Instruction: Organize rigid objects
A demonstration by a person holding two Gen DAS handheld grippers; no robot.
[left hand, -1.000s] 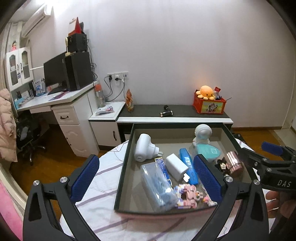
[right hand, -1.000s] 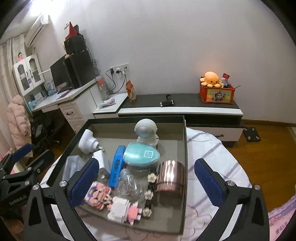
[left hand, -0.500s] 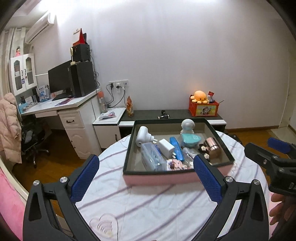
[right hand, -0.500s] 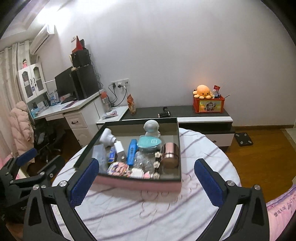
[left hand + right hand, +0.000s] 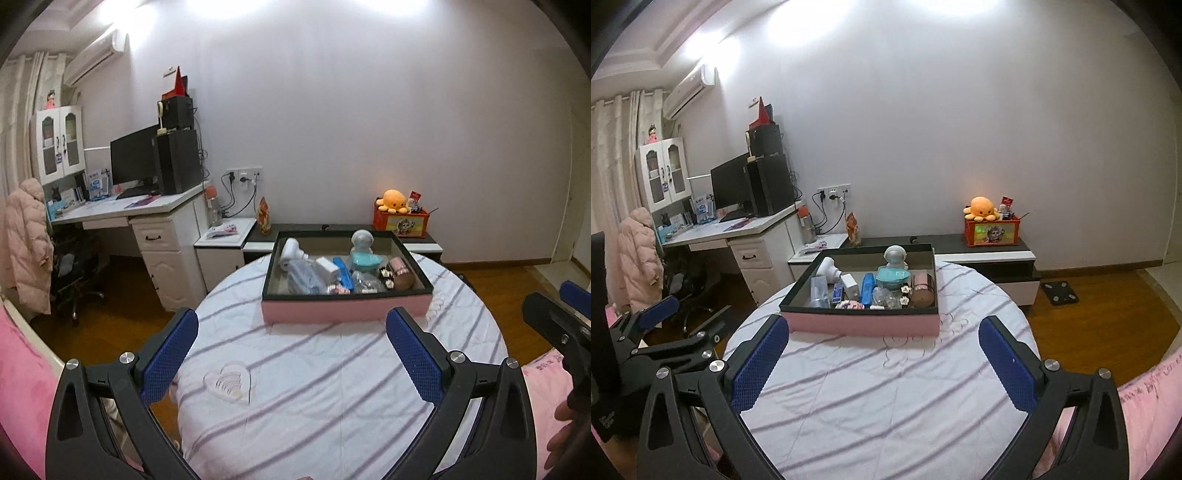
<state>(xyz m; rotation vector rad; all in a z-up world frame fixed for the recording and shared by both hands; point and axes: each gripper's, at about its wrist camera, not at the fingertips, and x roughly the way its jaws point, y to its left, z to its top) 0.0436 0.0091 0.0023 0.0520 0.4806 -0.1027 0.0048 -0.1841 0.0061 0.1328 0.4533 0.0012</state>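
A round table (image 5: 332,398) draped in a pale cloth with purple stripes is seen in both wrist views, and everything is placed here relative to the pink box (image 5: 346,310) that is set on its far half. Behind the box a low dark-topped cabinet (image 5: 982,248) is lined against the white wall, and on its right end an orange plush octopus (image 5: 981,207) is perched on a red carton (image 5: 993,232). To the left of the box a white desk (image 5: 122,216) is found, with a black monitor (image 5: 133,157) and a tall black speaker (image 5: 178,159) on it; a pink padded coat (image 5: 27,240) is hung further left. On the floor to the right of the box a black scale (image 5: 1061,291) is laid. Between the box and the cameras only bare striped cloth is seen, so nothing is placed in the way.

The box is pink-sided with a dark rim and is filled with small rigid items: a white astronaut figure (image 5: 362,240) at the back, a teal round case (image 5: 365,260) in front of it, a white plug-like device (image 5: 291,250) at the back left, a blue bar (image 5: 867,288), a white charger block (image 5: 326,268), a rose-gold cylinder (image 5: 922,290) on the right, a clear pouch (image 5: 303,277), and pink block toys (image 5: 849,305) at the front edge.

The left gripper (image 5: 291,354) and the right gripper (image 5: 882,360) are both held spread wide and empty, well short of the box.
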